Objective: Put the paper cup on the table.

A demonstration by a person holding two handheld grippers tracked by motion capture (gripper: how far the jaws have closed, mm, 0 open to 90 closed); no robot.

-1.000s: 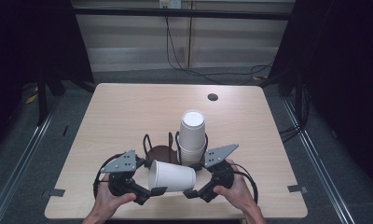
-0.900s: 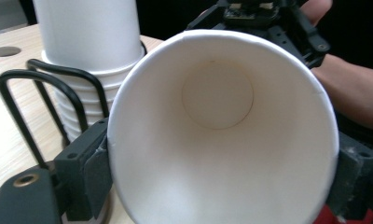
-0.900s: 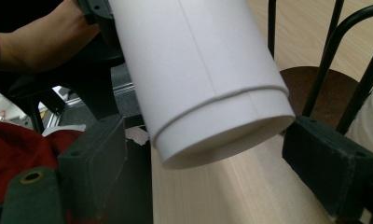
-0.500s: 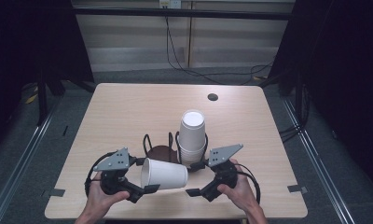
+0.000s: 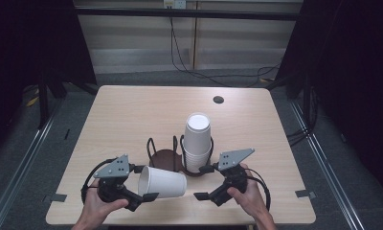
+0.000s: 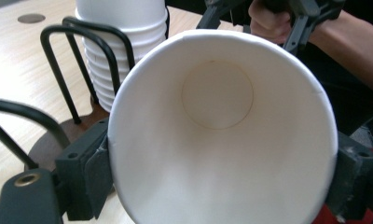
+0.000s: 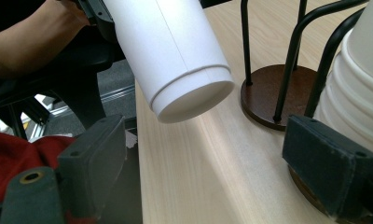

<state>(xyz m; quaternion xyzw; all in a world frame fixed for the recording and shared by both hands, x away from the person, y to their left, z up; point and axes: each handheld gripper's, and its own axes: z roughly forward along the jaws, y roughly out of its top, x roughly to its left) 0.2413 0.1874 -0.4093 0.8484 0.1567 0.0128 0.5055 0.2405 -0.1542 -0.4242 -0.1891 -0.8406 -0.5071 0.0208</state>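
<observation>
One loose cup [image 5: 162, 182] lies on its side above the table's [image 5: 132, 115] near edge, clamped at its rim between the jaws of the left gripper [image 5: 144, 183]. The right gripper [image 5: 202, 182] sits just beside the cup's base, jaws apart with nothing between them. One stack [image 5: 197, 141] of nested cups stands mouth-down in one bay of the wire holder [image 5: 164, 155]. The other bay is vacant. One dark hole [image 5: 218, 99] marks the far tabletop.
</observation>
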